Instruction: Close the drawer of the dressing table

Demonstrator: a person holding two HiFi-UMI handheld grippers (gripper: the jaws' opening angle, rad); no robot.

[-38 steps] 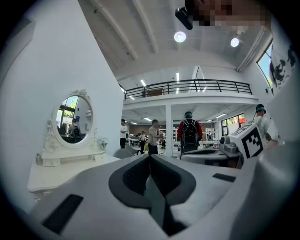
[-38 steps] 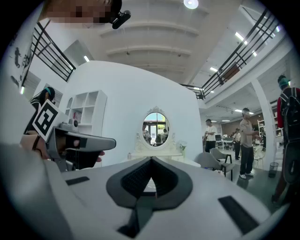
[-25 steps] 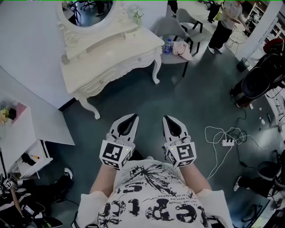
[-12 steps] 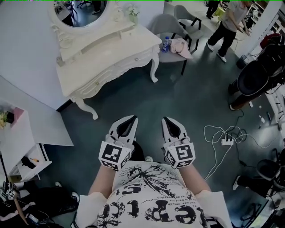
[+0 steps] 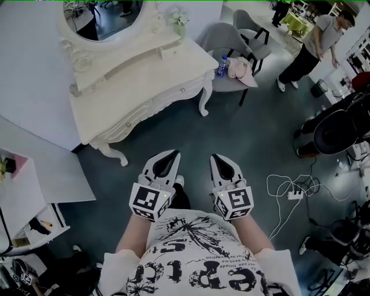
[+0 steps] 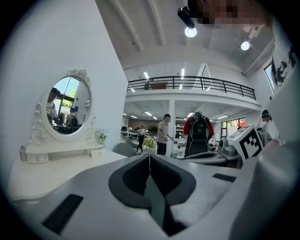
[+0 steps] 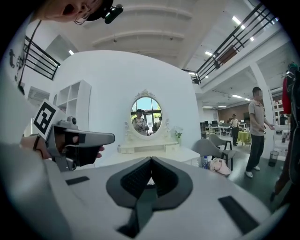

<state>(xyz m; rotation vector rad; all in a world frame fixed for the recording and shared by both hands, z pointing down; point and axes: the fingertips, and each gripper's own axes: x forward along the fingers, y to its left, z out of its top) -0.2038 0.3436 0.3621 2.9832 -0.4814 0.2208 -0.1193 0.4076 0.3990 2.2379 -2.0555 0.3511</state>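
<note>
The white dressing table point(image 5: 139, 87) with its oval mirror point(image 5: 101, 14) stands at the upper left in the head view, its drawer fronts with small knobs point(image 5: 183, 89) facing the floor space. From here I cannot tell whether a drawer stands out. My left gripper point(image 5: 172, 154) and right gripper point(image 5: 216, 156) hang side by side before my chest, over the dark floor and well short of the table. Both are shut and empty. In the left gripper view the left gripper point(image 6: 149, 157) has the table point(image 6: 51, 166) at its left. In the right gripper view the right gripper point(image 7: 151, 161) points at the table point(image 7: 157, 151).
A grey chair point(image 5: 228, 37) with a pink cloth point(image 5: 240, 69) and a bottle point(image 5: 221, 65) stands right of the table. A person point(image 5: 315, 49) stands at the upper right. White cables and a power strip point(image 5: 295, 193) lie on the floor at right. White shelves point(image 5: 23, 193) stand at left.
Both grippers have travelled forward together, and the dressing table now looks larger and nearer. The jaws stayed shut. The person in the background has shifted to the right.
</note>
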